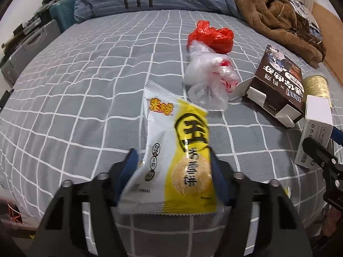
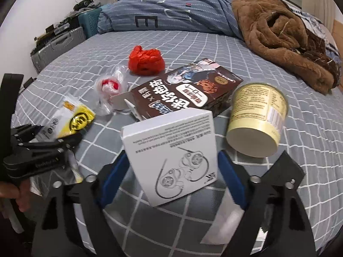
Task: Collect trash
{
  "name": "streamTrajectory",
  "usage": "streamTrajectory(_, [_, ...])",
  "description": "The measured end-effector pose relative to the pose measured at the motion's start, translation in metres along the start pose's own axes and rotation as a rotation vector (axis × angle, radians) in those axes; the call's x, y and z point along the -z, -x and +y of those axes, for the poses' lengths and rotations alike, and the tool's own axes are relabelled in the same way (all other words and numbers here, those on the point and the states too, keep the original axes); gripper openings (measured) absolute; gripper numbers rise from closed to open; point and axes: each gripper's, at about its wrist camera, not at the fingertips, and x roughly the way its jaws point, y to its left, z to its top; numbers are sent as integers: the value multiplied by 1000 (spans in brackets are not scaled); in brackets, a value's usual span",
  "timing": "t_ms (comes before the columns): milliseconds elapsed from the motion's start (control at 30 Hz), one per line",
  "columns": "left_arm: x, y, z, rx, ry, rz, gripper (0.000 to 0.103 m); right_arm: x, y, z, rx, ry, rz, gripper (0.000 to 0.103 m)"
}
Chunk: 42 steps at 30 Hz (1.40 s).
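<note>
My left gripper (image 1: pixel 172 160) has the yellow-and-white snack wrapper (image 1: pixel 171 150) lying between its jaws, long axis running from 6 o'clock up to 12 o'clock along my fingers. The blue pads sit just beside its two long edges, but motion blur keeps me from telling whether they pinch it or stand slightly off. My right gripper (image 2: pixel 171 165) frames the white earphone box (image 2: pixel 173 156) the same way, tilted and lifted off the bed (image 2: pixel 300 150); its right pad looks clear of the box edge, so I cannot tell if that grip is closed either. The remaining trash lies beyond: the brown carton (image 2: pixel 186 92) at 12 o'clock of the right jaws, the yellow cup (image 2: pixel 257 120) on its side at 1 o'clock, the clear plastic bag (image 1: pixel 210 79) and red bag (image 1: pixel 211 37) at 12 to 1 o'clock of the left jaws, nearer my left hand
</note>
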Motion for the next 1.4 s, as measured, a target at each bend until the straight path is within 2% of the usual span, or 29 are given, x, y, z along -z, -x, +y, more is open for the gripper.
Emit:
streamTrajectory(67, [-1,4,2,-2,5,-10,38,-1,2,-1,0,-2,-3,77])
streamTrajectory(167, [-3,8,7,11,23,-15,27,-2,4,-1,8,-3,-6,77])
streamTrajectory(367, [-3,13,4,12,18,-19,23,-4,10,-6,31,-25,-16,76])
streamTrajectory(767, [-6,34,0,26,35,-52,23,-10,29,-14,44,-67,-37,75])
streamTrajectory(833, [-6,39,-1,26,36,-59,23,-10,33,-14,36,-72,-32,45])
streamTrajectory(867, [-6,42,-1,26,37,-65,23,-10,34,-16,37,-82,-17,34])
streamTrajectory(1133, [-3,50,-7,36,35,-70,23,-4,34,-12,16,-73,5,36])
streamTrajectory(1400, [-2,44,-9,40,38,-57,23,-1,23,-11,-8,-75,37,66])
